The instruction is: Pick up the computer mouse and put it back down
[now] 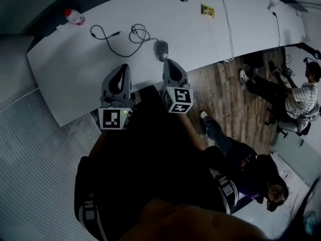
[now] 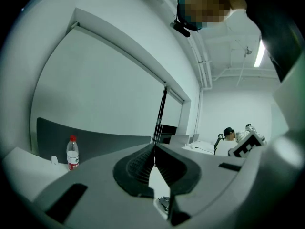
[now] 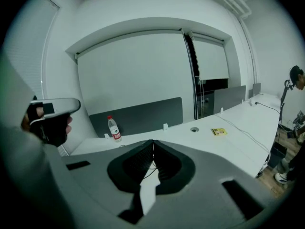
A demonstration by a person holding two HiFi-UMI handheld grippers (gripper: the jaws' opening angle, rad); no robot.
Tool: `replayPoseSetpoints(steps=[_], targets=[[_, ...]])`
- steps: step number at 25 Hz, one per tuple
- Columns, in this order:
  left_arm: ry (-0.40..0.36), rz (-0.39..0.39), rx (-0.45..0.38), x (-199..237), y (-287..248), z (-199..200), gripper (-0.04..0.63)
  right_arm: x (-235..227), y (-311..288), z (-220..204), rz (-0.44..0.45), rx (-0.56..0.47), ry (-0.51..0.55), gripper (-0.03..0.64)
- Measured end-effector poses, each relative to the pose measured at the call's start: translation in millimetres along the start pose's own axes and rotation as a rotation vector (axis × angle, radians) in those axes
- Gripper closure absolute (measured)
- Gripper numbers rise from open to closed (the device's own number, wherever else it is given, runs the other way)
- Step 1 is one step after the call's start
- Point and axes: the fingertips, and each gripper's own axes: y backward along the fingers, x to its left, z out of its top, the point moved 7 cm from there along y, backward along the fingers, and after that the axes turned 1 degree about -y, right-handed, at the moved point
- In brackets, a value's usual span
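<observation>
Desk (image 1: 75, 79), long and white, fills the upper part of the head view, with wooden floor (image 1: 235, 99) off its near edge to the right. Both grippers are held side by side over that near edge and point toward the desk. The left gripper (image 1: 123, 67) has its jaws closed tip to tip with nothing between them. The right gripper (image 1: 169, 62) is likewise closed and empty, its pads meeting at the tip. A plastic bottle (image 1: 74, 17) with a red cap stands upright at the far left corner of the desk. The computer mouse (image 1: 161, 49) lies on the desk near the front edge, just ahead of the right gripper's tip, and its cable (image 1: 139, 34) loops away to the left. A small yellow card (image 1: 207, 10) lies farther right, well apart from the mouse.
</observation>
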Motion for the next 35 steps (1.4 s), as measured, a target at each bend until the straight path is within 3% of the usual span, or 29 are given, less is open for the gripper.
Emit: replayPoseSetpoints(steps=[7, 16, 20, 24, 31, 35], targets=[[0.010, 0.013, -0.056, -7, -25, 12, 0.589, -21, -23, -10, -0.005, 0.050, -0.008, 0.615], [0.014, 0.015, -0.034, -5, -49, 11, 0.589, -41, -57, -27, -0.027, 0.138, 0.000, 0.611], [0.010, 0.007, -0.094, -5, -60, 14, 0.589, -47, -73, -41, -0.021, 0.194, -0.001, 0.584], [0.014, 0.005, 0.009, -4, -64, 3, 0.589, -53, -87, -55, -0.026, 0.238, -0.005, 0.570], [0.008, 0.001, 0.007, -1, -74, 4, 0.589, -59, -108, -72, -0.032, 0.309, -0.003, 0.526], [0.024, 0.017, -0.045, 1, -82, 11, 0.589, -62, -120, -86, -0.034, 0.360, -0.002, 0.483]])
